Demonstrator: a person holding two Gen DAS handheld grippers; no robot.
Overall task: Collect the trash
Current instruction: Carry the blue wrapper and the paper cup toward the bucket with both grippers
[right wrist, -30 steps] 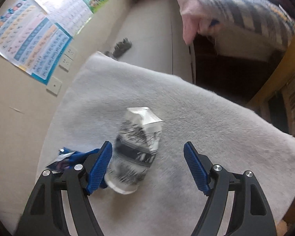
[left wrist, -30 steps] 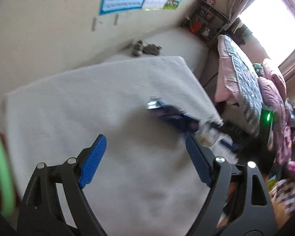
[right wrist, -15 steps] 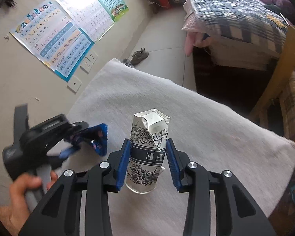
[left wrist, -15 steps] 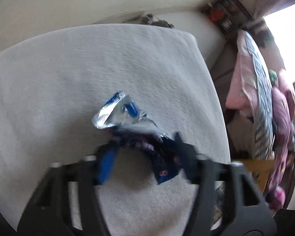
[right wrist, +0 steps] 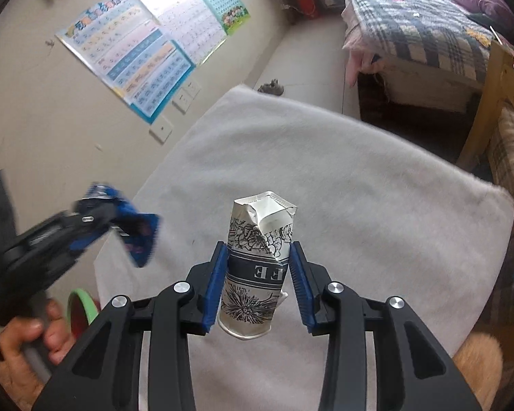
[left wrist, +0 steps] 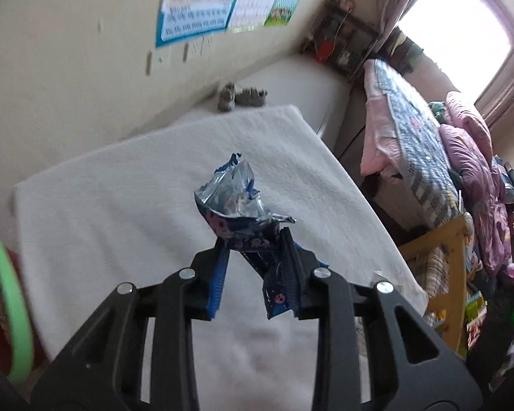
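Above the white-covered surface [right wrist: 359,178], left gripper [left wrist: 253,250] clamps wrapper [left wrist: 236,205], right gripper [right wrist: 258,267] clamps cup [right wrist: 257,257]; keep both grips firm toward the green-rimmed bin [left wrist: 13,301].

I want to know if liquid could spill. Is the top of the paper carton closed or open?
Open. The paper carton, clamped in the right hand-held gripper, has a torn, crumpled top whose edges gape. Whether liquid remains inside, I cannot tell.

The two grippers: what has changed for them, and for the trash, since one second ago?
Both jaws have just been closing. The left gripper took the blue wrapper and lifted it off the white blanket. The right gripper clamped the crushed paper cup, which lay tilted on the blanket, and now holds it upright. The blanket stayed in place.
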